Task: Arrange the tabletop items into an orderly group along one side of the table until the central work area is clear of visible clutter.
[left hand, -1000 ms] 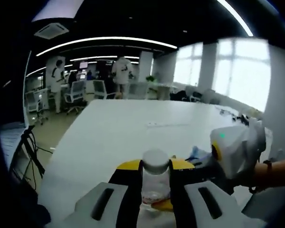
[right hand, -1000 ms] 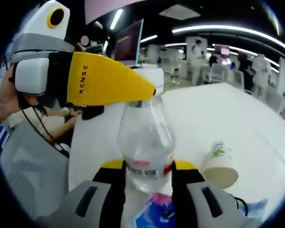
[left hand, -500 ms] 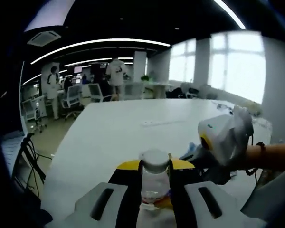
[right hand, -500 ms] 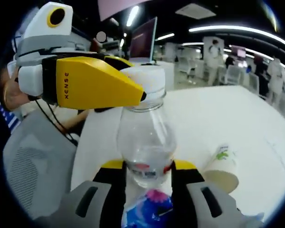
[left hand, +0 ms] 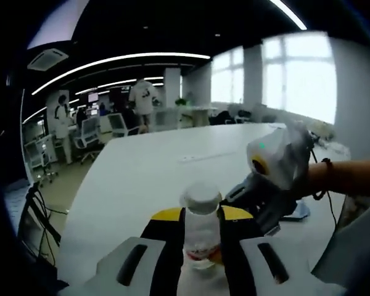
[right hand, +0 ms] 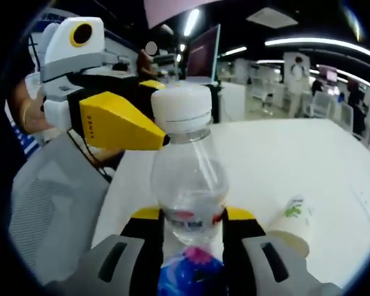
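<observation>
In the right gripper view, your right claw (right hand: 192, 229) grips the clear plastic bottle (right hand: 188, 191) by its lower body, at the red label, with one jaw on each side. The bottle stands upright with its white cap (right hand: 180, 106) still on, and it looks almost empty; I cannot tell if a little water remains. You probably hold it low so that the bottle stays steady while you carry it to the side of the table (right hand: 283, 160).

In the left gripper view, your left claw (left hand: 200, 229) has its jaws on both sides of the same bottle (left hand: 201, 227), near the neck and upper body, and they look closed on it. So both claws seem to hold one bottle, maybe for passing it from one to the other.

Just below the bottle there is a blue and pink package (right hand: 191, 271); what it contains I cannot tell. To the right, a paper cup (right hand: 290, 225) with a green print lies tilted on the table, and its inside is not visible.

Farther away the white table is bare. Beyond it are office chairs (left hand: 86, 132) and people standing.
</observation>
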`<action>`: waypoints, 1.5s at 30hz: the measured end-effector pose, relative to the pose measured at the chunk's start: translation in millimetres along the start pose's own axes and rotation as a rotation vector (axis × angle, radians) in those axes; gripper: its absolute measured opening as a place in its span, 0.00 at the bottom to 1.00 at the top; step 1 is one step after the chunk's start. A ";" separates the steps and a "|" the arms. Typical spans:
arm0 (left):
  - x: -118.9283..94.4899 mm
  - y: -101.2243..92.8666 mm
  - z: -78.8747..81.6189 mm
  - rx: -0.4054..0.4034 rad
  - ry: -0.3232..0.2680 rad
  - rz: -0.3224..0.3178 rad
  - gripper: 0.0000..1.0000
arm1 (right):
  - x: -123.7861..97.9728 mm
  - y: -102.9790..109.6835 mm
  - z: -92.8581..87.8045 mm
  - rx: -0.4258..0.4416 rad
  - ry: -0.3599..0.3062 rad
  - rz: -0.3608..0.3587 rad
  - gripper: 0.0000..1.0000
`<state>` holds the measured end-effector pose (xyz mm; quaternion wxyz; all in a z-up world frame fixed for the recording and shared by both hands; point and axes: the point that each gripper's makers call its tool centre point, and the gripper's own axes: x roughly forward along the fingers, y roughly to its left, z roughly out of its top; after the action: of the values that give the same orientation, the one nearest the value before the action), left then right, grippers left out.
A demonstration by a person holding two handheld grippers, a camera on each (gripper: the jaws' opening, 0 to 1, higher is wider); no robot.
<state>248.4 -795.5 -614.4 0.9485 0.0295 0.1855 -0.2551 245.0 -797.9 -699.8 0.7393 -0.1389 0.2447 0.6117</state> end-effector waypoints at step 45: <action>18.0 -0.3 -8.5 -0.044 -0.028 -0.019 0.60 | -27.8 14.3 -2.1 0.118 -0.067 -0.112 0.82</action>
<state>259.8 -803.0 -628.9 0.9489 0.0032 0.1781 -0.2603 227.0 -819.2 -685.4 0.7871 -0.0878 0.2474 0.5582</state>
